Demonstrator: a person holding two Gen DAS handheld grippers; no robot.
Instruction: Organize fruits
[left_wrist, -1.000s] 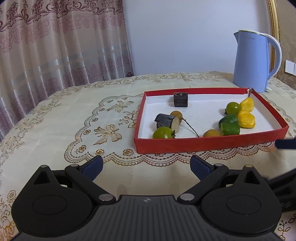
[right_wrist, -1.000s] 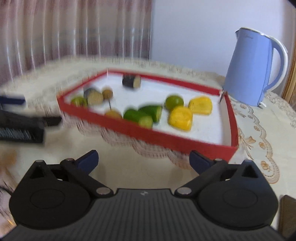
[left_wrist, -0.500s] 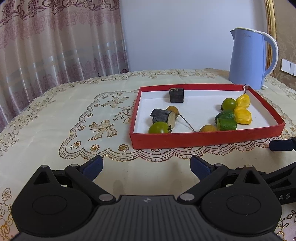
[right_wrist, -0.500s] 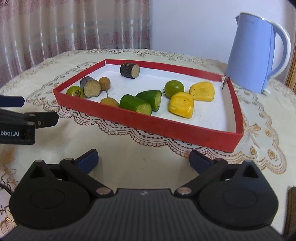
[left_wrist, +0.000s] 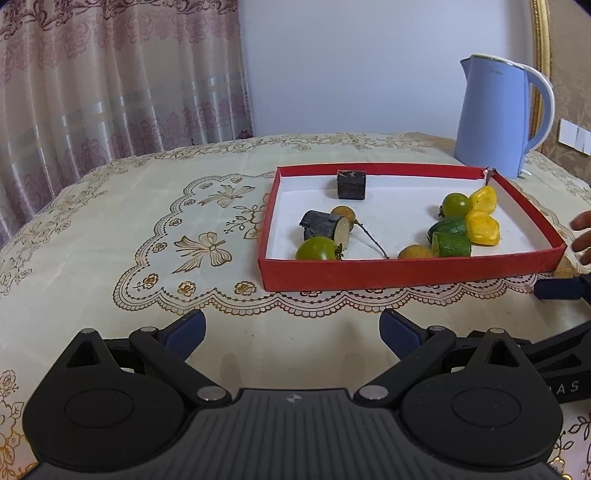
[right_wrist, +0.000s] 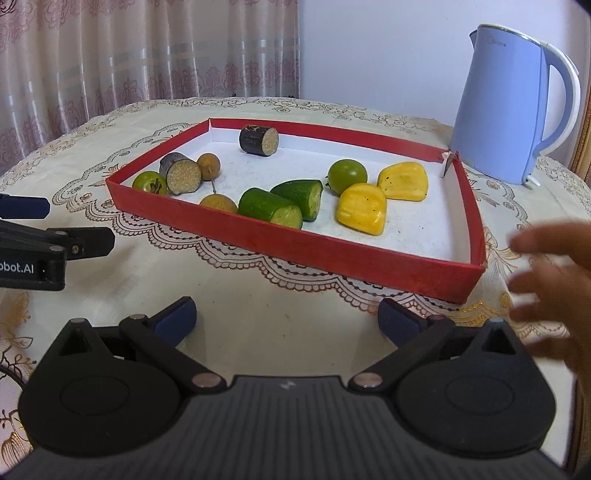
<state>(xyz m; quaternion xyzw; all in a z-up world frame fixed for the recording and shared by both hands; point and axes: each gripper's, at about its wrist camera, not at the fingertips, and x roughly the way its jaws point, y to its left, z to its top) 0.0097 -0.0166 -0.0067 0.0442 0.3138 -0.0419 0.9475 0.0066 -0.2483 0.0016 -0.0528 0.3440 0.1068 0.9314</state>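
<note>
Partly blurred hand (right_wrist: 550, 291) cut off at right edge, both tools (left_wrist: 291, 330) (right_wrist: 286, 319) spread apart, empty.

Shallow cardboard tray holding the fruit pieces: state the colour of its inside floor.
White, inside red walls. The shallow cardboard tray shows it best in the right wrist view.
</note>
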